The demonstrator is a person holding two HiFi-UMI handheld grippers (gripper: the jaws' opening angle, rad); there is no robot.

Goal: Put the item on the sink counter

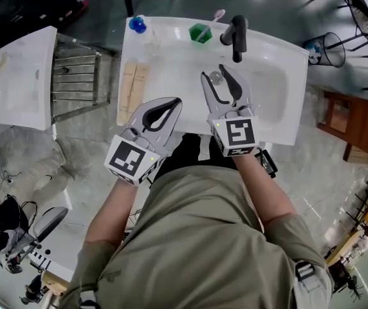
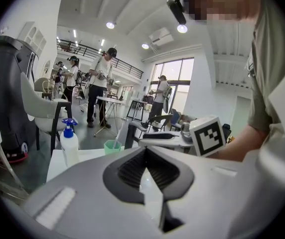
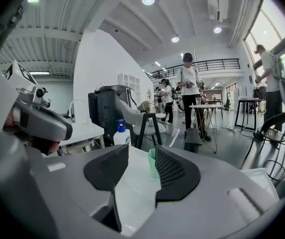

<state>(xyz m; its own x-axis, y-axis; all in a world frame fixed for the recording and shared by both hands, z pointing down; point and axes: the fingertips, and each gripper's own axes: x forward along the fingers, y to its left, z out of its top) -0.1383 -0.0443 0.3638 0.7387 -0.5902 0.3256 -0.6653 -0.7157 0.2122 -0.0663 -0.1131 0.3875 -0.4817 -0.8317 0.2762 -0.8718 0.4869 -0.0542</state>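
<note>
A green cup point(image 1: 200, 33) with a toothbrush point(image 1: 216, 17) is seen on the sink counter point(image 1: 165, 36) just left of the black faucet point(image 1: 237, 34), the right gripper point(image 1: 213, 71) is held released and empty in front of the faucet, and the left gripper point(image 1: 174, 102) is clenched on nothing.

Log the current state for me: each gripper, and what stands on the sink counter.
left gripper: jaws together, empty, near the counter's front edge
right gripper: jaws apart, nothing between them, over the basin
sink counter, back edge: blue-capped bottle, green cup holding a toothbrush, black faucet
</note>
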